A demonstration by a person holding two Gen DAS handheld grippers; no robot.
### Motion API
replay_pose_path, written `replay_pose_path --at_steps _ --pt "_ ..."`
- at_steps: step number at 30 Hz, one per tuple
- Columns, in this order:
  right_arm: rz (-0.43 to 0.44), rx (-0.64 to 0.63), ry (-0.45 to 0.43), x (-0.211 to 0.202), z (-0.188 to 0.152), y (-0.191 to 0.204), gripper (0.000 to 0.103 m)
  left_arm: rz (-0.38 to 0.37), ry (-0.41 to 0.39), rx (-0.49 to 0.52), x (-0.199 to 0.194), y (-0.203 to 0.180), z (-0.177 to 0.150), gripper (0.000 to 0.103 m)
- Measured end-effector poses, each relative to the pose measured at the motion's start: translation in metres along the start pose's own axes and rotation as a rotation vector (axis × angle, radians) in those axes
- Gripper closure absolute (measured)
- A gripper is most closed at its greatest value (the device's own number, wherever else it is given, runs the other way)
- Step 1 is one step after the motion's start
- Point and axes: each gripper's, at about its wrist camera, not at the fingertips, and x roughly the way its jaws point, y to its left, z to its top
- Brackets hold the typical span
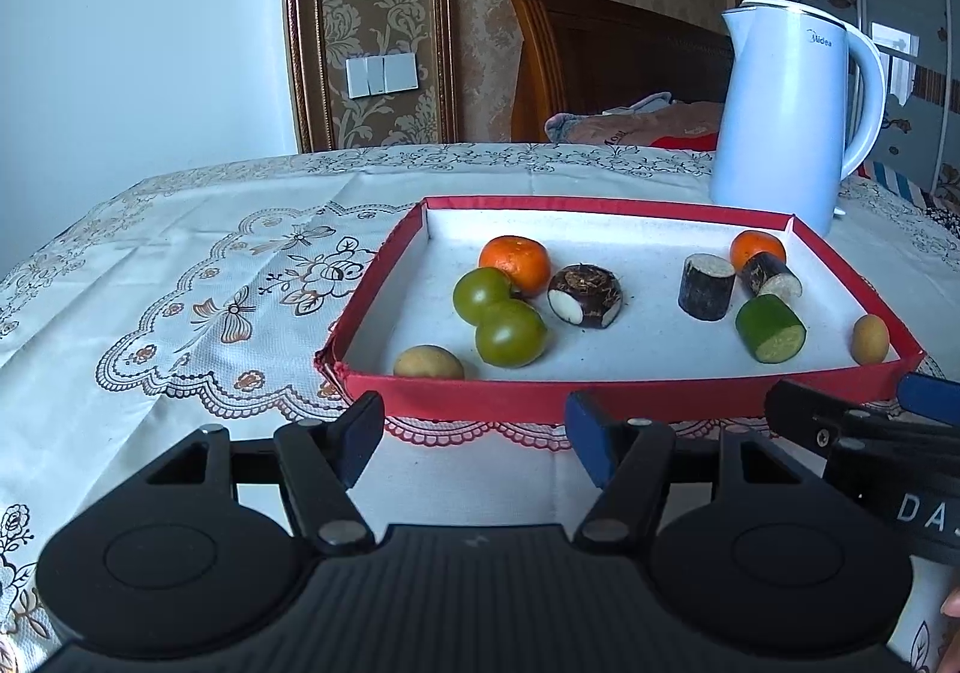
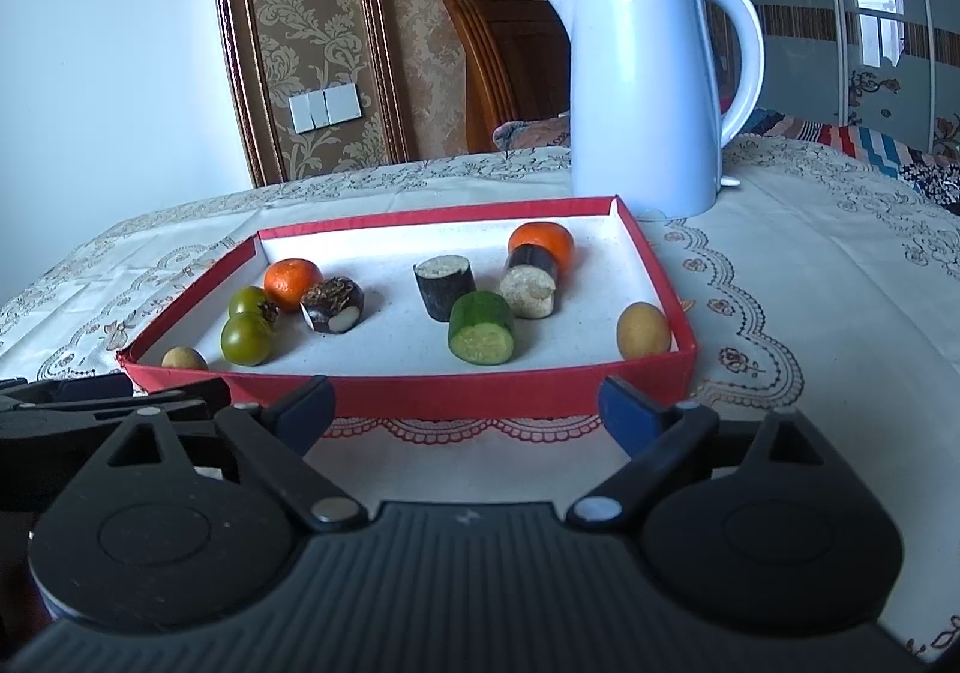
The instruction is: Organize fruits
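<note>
Fronting red tray [image 1: 606, 400] edge, both tools apart.

Black grippers, blue-padded fingers [image 1: 585, 436], silver screws

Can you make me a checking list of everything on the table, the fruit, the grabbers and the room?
Surface: lace tablecloth.
Job's things: red tray holds two oranges, two green tomatoes, cucumber piece, dark cut pieces, two small yellow fruits.
Clutter: white kettle behind the tray.
Grippers: left hand-held gripper and right hand-held gripper open, holding nothing, in front of the tray.
Cables: nothing seen.
Surroundings: patterned wallpaper, light switches, bed.
</note>
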Motion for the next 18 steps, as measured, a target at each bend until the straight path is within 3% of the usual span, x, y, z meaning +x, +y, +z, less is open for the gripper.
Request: replay_pose_path --at_steps 5,18 --pt "-0.001 -0.006 0.010 0.0015 -0.0003 0.0009 0.007 -0.005 0.011 0.018 -0.0006 -0.0024 -0.0018 0.029" --pt "-0.004 0.003 0.012 0.0016 -0.0006 -0.0002 0.006 0.006 -0.011 0.009 -0.0042 -0.0011 -0.0010 0.029"
